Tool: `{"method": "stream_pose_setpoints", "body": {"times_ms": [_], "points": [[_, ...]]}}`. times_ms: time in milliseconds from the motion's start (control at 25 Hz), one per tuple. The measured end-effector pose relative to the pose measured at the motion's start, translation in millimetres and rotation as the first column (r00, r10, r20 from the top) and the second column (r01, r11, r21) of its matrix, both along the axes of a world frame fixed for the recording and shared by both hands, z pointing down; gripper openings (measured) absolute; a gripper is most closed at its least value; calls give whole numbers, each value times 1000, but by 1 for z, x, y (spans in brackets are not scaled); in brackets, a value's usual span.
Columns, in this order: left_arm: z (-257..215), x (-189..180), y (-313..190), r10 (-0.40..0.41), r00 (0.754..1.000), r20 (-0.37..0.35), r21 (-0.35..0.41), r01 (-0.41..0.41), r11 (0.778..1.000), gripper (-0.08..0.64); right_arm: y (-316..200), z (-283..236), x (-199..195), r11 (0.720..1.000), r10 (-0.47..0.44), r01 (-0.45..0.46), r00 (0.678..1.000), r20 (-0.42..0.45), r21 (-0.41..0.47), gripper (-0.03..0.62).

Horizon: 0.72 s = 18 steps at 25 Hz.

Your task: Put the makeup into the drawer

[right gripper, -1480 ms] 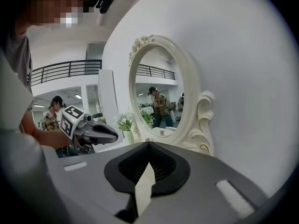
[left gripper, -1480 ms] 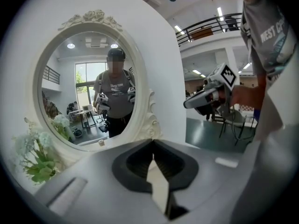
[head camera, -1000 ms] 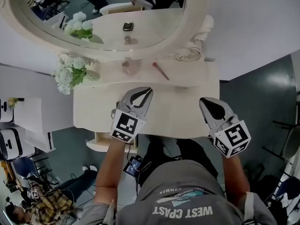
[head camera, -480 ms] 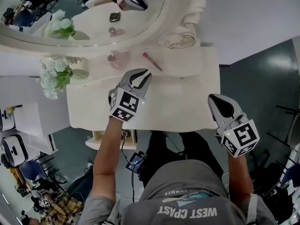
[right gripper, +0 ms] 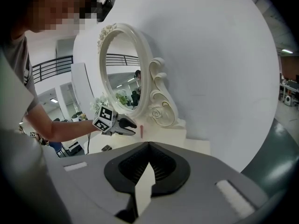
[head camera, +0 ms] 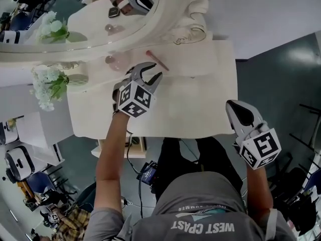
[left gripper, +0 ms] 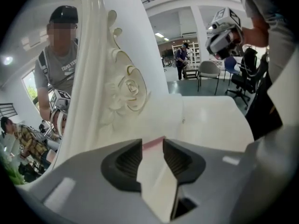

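Observation:
A thin pink makeup stick (head camera: 157, 61) lies on the cream dressing table (head camera: 200, 99), just below the mirror frame. My left gripper (head camera: 152, 70) reaches over the table with its tips right at the stick's near end. Its jaws are opening. The left gripper view shows a pink strip (left gripper: 153, 143) past the gap, and the pads (left gripper: 128, 160) do not press on it. The right gripper view shows that same gripper (right gripper: 131, 125) beside the stick (right gripper: 141, 131). My right gripper (head camera: 231, 104) hangs shut and empty at the table's front right corner, its tips (right gripper: 148, 146) meeting.
An oval mirror (head camera: 90, 14) in a carved cream frame (head camera: 193, 31) stands at the back. A small glass bottle (head camera: 111, 61) and a vase of white flowers (head camera: 47, 82) sit at the table's left. A pale drawer-like box (head camera: 118, 152) juts out under the front edge.
My left gripper has gone farther over the table toward the pink stick, rolled, and spread its jaws. The right gripper has drifted toward the table's front right corner.

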<state>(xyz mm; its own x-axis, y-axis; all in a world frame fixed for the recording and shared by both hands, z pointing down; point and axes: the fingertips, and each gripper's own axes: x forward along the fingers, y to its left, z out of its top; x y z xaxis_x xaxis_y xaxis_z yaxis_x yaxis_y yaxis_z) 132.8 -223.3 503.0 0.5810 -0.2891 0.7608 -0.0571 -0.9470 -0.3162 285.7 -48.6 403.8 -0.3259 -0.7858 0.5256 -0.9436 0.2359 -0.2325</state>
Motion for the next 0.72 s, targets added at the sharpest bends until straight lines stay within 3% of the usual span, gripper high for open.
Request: {"method": "stream_pose_setpoints", "body": {"times_ms": [280,480,720], "points": [[28,5,-5,69,994,89,14,-70,997,186,4,15,8,999,12,-12,1000,8,-32,2],[29,6,-8,90,994,66,-25,-88,996,215,7,24,9,999,13,-13,1000,13,-48,2],[31,9,-8,188,980,67,-98,-181,979,212,7,34,5,998,4,-2,1000,29,-70,2]]}}
